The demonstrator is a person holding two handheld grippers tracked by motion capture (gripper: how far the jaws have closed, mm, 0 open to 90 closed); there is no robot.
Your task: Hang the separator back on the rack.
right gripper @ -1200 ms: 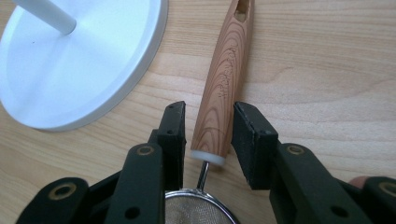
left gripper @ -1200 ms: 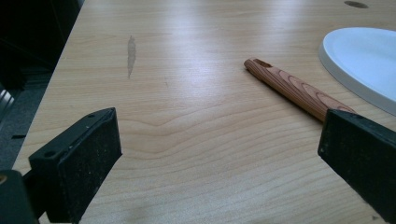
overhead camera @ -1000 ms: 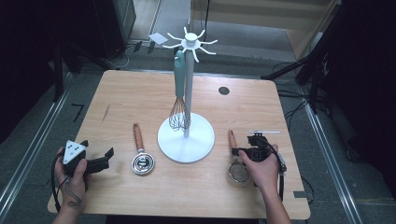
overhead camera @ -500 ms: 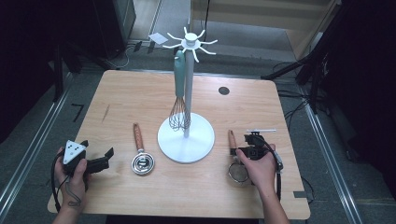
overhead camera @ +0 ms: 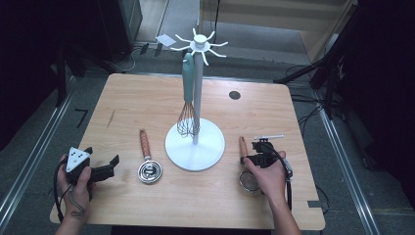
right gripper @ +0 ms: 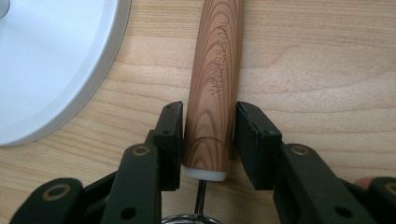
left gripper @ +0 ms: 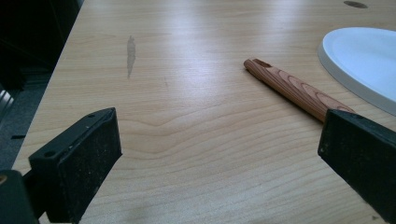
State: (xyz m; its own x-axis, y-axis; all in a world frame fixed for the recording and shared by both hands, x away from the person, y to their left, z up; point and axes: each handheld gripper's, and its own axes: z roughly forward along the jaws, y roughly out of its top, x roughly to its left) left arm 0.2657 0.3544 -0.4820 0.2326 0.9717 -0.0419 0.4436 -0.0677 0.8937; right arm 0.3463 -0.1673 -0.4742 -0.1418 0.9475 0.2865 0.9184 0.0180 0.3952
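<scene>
Setting looked like a lab or test room, not a kitchen. Bare wooden table [overhead camera: 147,98] stood on grey floor [overhead camera: 44,147], dark equipment and loose cables [overhead camera: 308,115] around the table, metal rails [overhead camera: 350,166] flanking it. Kitchen tools on the table looked staged.

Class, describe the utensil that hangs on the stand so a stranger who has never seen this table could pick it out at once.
Start at the white stand with the round base in the middle of the wooden table. From one hook of its spoked top hangs a whisk, with its wires just above the base. It alone has a pale teal handle and hangs; the two wooden-handled utensils lie flat on the table at either side.
</scene>
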